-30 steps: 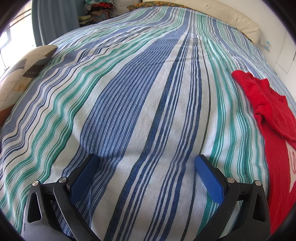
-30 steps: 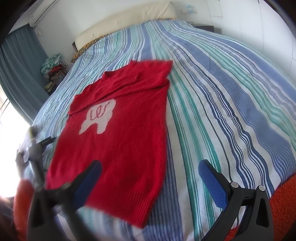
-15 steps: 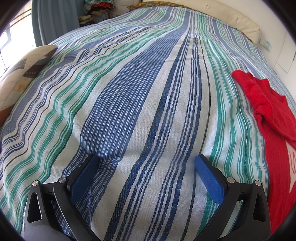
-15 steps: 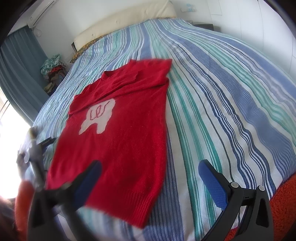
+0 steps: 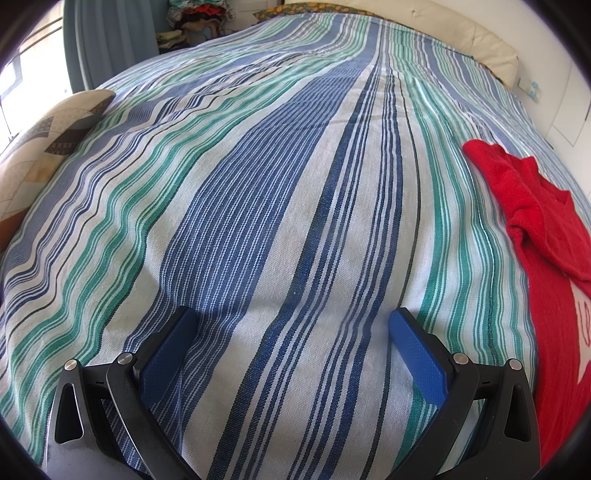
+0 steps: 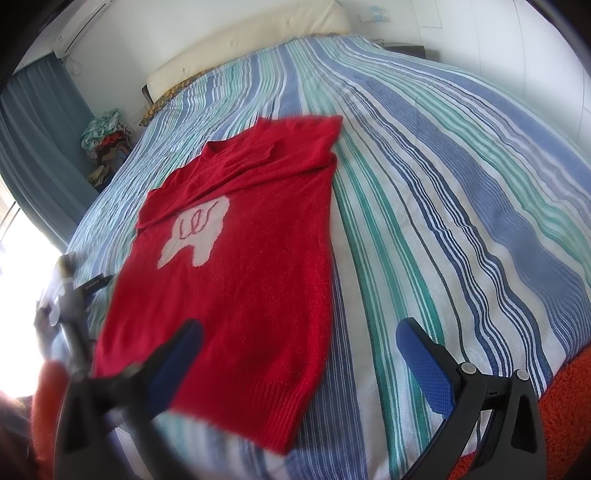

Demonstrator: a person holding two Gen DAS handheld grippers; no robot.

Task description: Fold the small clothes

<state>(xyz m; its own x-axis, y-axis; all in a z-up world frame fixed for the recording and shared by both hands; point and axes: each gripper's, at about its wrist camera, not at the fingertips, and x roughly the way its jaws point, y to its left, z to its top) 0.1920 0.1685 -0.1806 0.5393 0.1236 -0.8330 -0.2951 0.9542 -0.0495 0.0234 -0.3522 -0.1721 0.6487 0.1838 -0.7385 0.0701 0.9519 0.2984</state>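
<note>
In the left wrist view, the left claw (image 5: 291,345) gaped empty over the striped bed (image 5: 258,184). In the right wrist view, the right claw (image 6: 299,354) stood wide apart above the red sweater (image 6: 240,266), which lay flat on the bed.

Striped bedspread (image 5: 280,206) in blue, green and white fills both views. Left wrist view: patterned cushion (image 5: 40,147) at 9 o'clock, blue curtain (image 5: 110,40) and clothes pile (image 5: 195,18) at 11–12 o'clock, cream headboard (image 5: 476,40) at 1 o'clock. Right wrist view: air conditioner (image 6: 79,24) at 10–11 o'clock, orange fluffy fabric (image 6: 565,406) at 4 o'clock.
</note>
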